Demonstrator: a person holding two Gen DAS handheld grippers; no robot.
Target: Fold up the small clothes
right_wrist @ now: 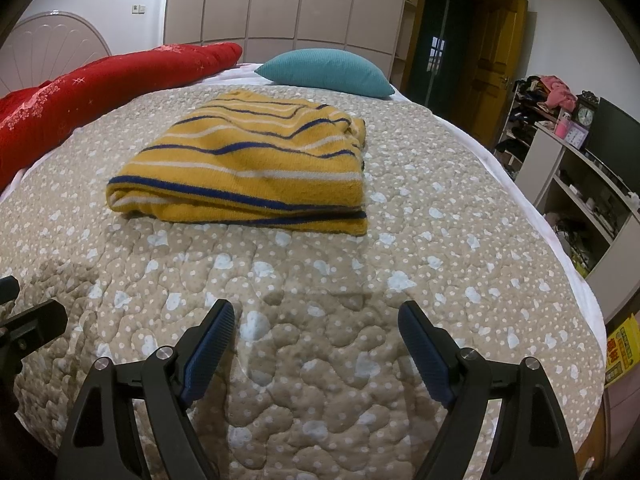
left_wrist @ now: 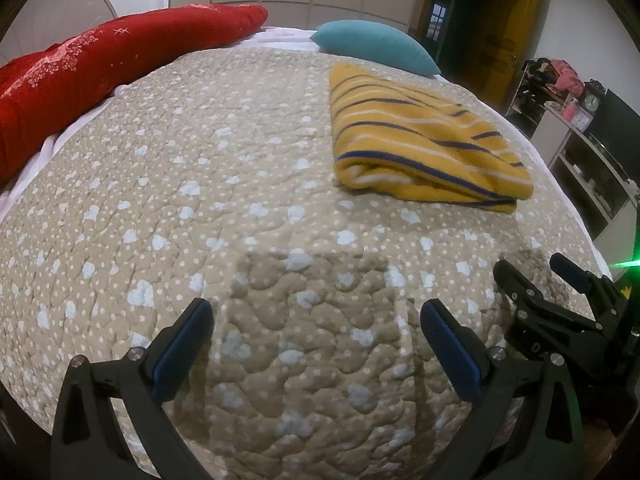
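A yellow garment with navy and white stripes (left_wrist: 420, 140) (right_wrist: 256, 168) lies folded into a thick flat packet on the beige dotted quilt (left_wrist: 200, 208) (right_wrist: 420, 248). My left gripper (left_wrist: 316, 316) hovers open over bare quilt near the bed's front edge, well short of the garment and to its left. My right gripper (right_wrist: 316, 320) is open too, with nothing between its blue pads, in front of the garment. In the left wrist view the right gripper (left_wrist: 528, 268) shows at the right edge. Part of the left gripper's frame (right_wrist: 28, 324) shows at the left edge of the right wrist view.
A long red bolster (left_wrist: 100, 68) (right_wrist: 100, 88) runs along the left side of the bed. A teal pillow (left_wrist: 376, 44) (right_wrist: 328, 70) lies at the head, behind the garment. Shelves with clutter (right_wrist: 580, 184) stand to the right of the bed, wardrobes (right_wrist: 280, 4) behind.
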